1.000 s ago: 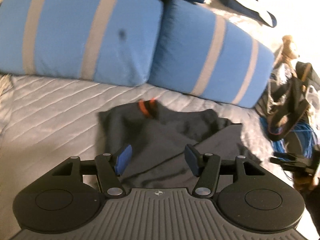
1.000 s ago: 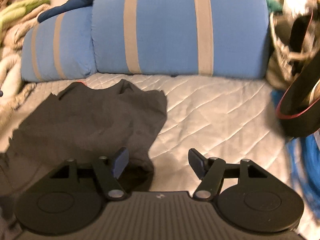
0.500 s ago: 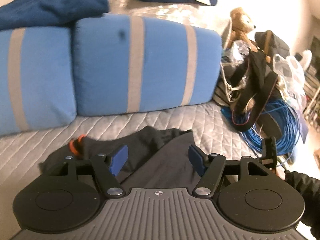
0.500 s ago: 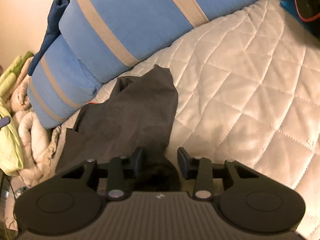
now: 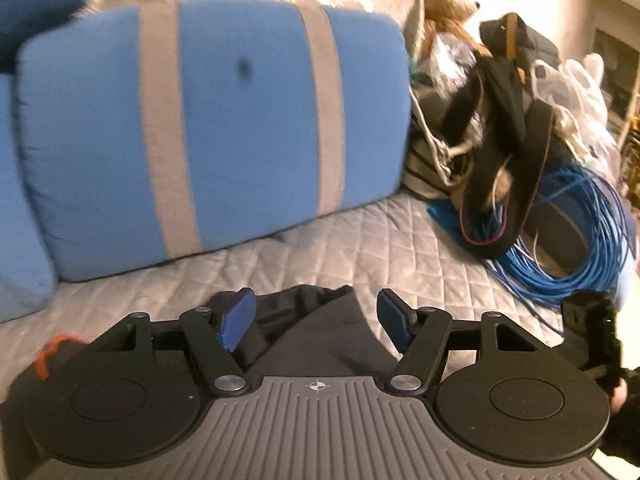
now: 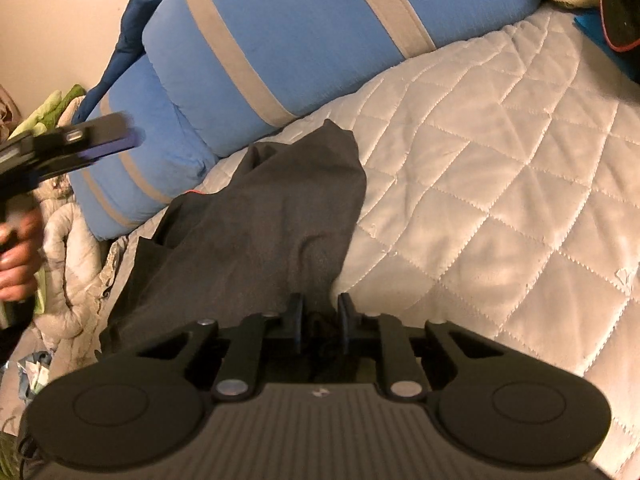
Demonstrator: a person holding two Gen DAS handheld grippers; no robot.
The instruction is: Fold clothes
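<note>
Dark grey garment (image 6: 276,220) lies below the blue striped pillow (image 6: 320,28); right gripper (image 6: 319,322) is clamped on its edge, left gripper (image 5: 316,320) spread wide (holding nothing).

right claw (image 6: 319,322) pinching dark garment (image 6: 272,232) | on quilt (image 6: 500,184)

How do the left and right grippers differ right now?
The left gripper has its jaws spread wide with nothing between them; the right gripper has its jaws nearly together, pinching the dark garment. The left hangs above the cloth; the right is in contact. Both face the blue pillows.
</note>
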